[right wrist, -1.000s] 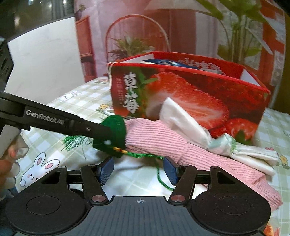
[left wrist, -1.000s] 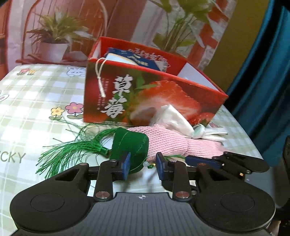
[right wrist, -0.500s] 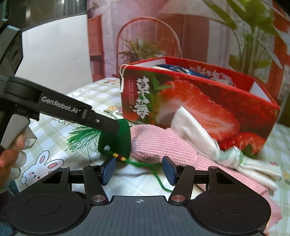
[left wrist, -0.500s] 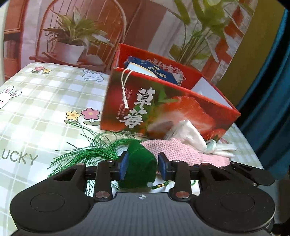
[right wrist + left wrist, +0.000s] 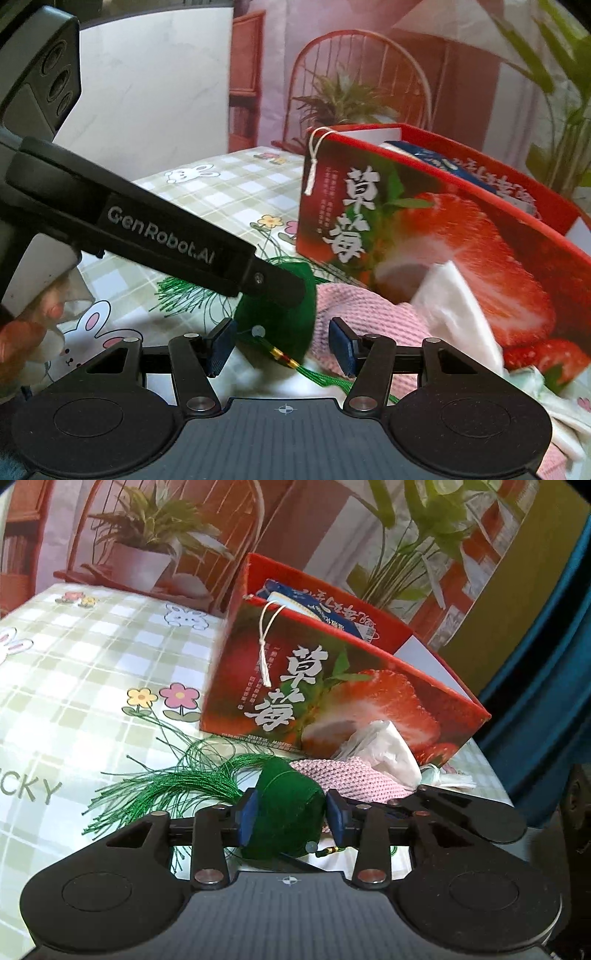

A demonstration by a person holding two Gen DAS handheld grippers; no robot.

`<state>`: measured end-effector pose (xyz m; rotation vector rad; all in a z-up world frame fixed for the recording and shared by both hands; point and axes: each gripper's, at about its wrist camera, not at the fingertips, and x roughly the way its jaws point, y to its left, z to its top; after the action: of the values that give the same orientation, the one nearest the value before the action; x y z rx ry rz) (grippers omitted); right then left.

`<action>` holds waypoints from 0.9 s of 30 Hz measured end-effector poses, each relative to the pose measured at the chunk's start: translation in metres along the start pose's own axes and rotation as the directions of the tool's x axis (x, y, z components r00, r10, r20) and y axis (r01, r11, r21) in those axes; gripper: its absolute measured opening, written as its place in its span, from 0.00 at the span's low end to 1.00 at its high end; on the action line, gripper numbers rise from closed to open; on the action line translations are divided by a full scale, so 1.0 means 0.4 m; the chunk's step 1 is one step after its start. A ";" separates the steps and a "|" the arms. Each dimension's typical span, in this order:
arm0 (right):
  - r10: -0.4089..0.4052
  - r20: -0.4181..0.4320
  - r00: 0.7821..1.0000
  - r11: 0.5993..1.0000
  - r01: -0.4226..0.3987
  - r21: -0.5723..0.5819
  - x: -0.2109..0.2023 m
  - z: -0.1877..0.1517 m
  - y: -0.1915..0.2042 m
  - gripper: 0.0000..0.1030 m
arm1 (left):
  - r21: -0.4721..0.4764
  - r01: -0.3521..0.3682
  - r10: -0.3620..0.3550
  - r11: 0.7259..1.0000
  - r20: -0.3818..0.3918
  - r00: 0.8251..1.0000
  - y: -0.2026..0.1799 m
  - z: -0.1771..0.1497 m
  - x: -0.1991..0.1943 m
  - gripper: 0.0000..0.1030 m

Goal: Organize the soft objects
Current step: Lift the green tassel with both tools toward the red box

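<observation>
The box (image 5: pixel 343 686) stands on the counter (image 5: pixel 74 686), with a packet (image 5: pixel 317 607) inside it. Before the box lie the knitted cloth (image 5: pixel 354 781) and, on it, a tissue bundle (image 5: pixel 384 749). Left of the cloth sits the tasselled pouch (image 5: pixel 286 808), its tassel (image 5: pixel 173 790) spread leftward.

- My left gripper (image 5: pixel 290 818) has closed in around the dark green velvet pouch (image 5: pixel 284 810); its jaws are now opening slightly.
- My right gripper (image 5: pixel 282 341) has slid nearer the pouch.
</observation>
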<state>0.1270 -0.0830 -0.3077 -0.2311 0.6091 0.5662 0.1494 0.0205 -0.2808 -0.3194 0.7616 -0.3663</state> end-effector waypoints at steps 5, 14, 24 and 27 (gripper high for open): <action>0.012 -0.011 1.000 1.000 -0.012 -0.011 0.027 0.020 0.010 0.45 | 0.002 0.003 -0.003 1.000 -0.009 1.000 0.002 -0.002 0.009 0.43; 0.005 0.030 1.000 0.999 -0.007 0.049 -0.022 0.005 -0.010 0.42 | 0.052 0.036 -0.036 0.998 0.015 0.999 -0.048 0.000 -0.019 0.43; -0.016 0.093 0.996 0.997 0.008 0.081 -0.092 0.006 -0.033 0.42 | 0.154 0.025 -0.033 0.988 0.047 0.998 -0.130 0.007 -0.064 0.43; -0.026 0.115 0.993 0.996 0.015 0.092 -0.119 0.006 -0.037 0.41 | 0.180 0.025 -0.036 0.983 0.057 0.998 -0.153 0.014 -0.074 0.43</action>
<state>0.1043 -0.1149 -0.2765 -0.1170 0.5178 0.5270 0.1210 -0.0202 -0.2340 -0.1724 0.6602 -0.4491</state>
